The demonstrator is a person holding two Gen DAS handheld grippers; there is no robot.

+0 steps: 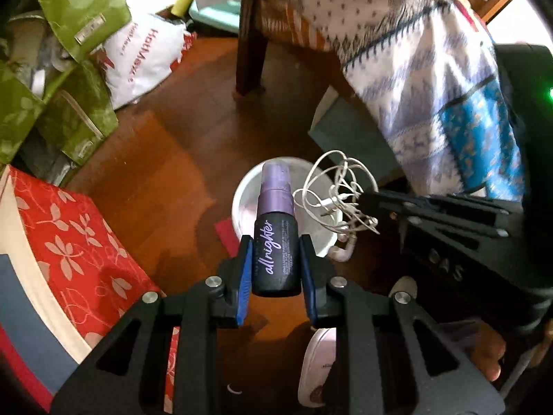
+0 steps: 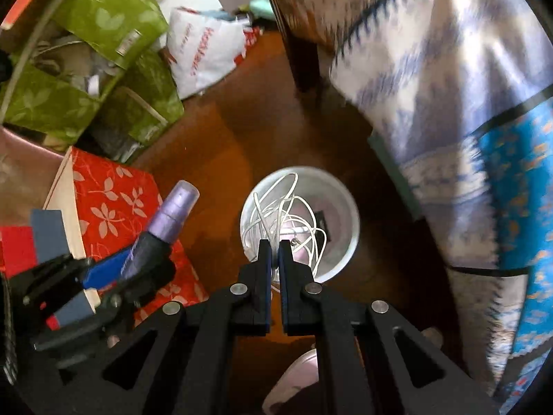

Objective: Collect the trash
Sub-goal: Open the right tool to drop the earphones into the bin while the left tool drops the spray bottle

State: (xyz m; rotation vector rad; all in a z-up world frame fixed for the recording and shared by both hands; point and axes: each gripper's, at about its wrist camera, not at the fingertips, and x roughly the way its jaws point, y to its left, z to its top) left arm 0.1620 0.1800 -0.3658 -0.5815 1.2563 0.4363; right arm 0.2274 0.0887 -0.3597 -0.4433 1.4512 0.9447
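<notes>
Left gripper [image 1: 276, 263] clamped on small black-and-purple rigid plastic spray bottle [image 1: 276, 235] at mid-body, above white round bin [image 2: 345, 207]; light, slick. Right gripper [image 2: 273, 252] pinched together on tangled white earphone cable [image 2: 287, 207]; limp, snag-prone.

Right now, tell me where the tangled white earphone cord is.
The white earphone cord hangs pinched in the right gripper, above the white bin on the wooden floor, right of the spray bottle in the left gripper.
</notes>
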